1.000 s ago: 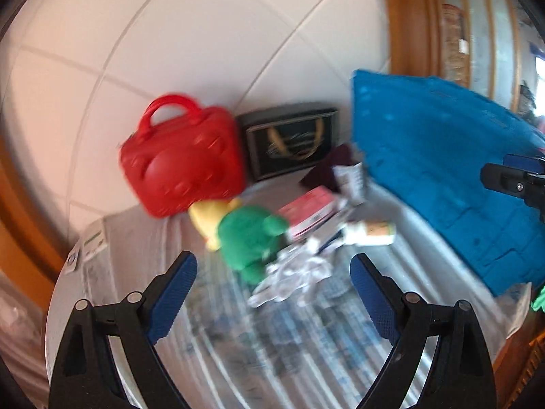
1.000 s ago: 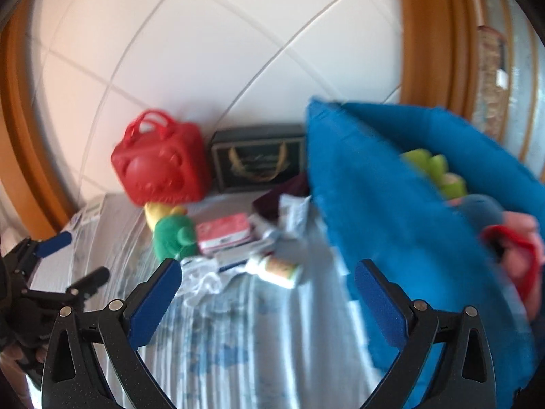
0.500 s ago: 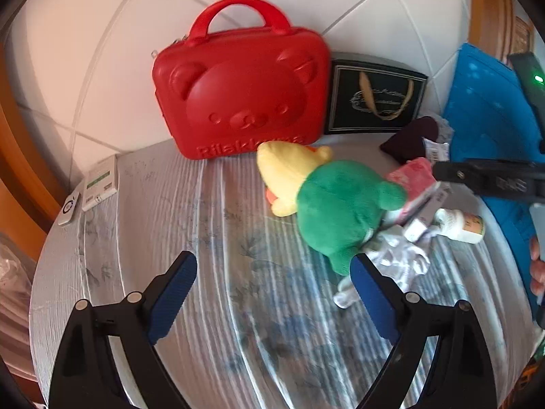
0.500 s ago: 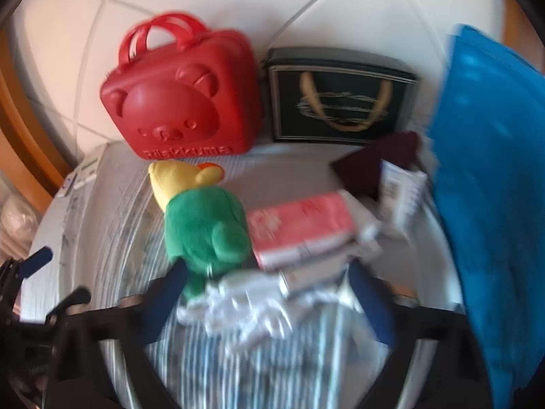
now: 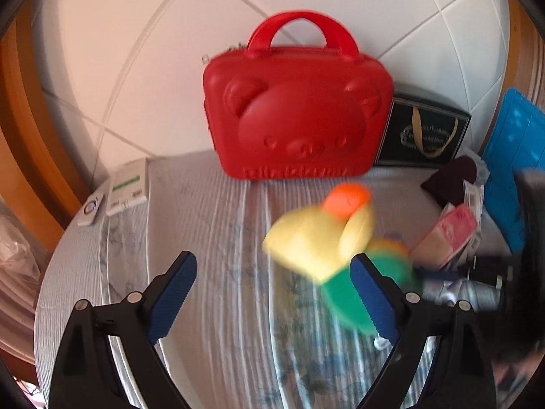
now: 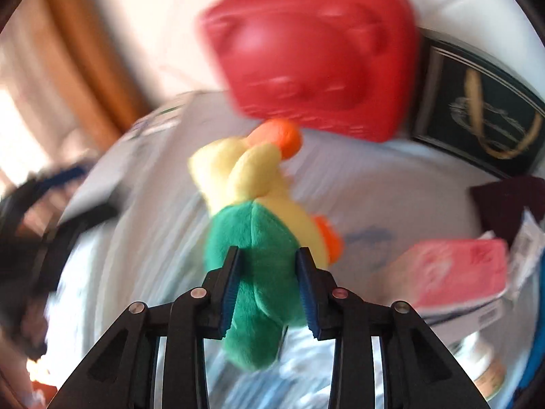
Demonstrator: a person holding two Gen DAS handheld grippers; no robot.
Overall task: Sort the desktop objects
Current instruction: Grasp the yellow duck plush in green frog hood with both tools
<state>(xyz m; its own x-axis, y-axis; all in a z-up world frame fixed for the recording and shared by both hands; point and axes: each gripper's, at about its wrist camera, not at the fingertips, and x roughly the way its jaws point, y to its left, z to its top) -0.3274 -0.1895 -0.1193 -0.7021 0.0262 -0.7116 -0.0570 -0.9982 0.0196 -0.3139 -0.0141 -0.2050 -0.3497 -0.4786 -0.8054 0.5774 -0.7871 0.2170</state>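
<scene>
While the left gripper (image 5: 272, 284) gapes empty beside it, the right gripper's (image 6: 269, 284) just-closing fingers (image 6: 230, 289) clamp the plush duck's (image 6: 259, 245) green end, its long axis pointing straight ahead.

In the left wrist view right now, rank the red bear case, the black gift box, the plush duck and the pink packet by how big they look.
1. red bear case
2. plush duck, though it is blurred and nearer the camera, so this is unsure
3. black gift box
4. pink packet, partly hidden
</scene>
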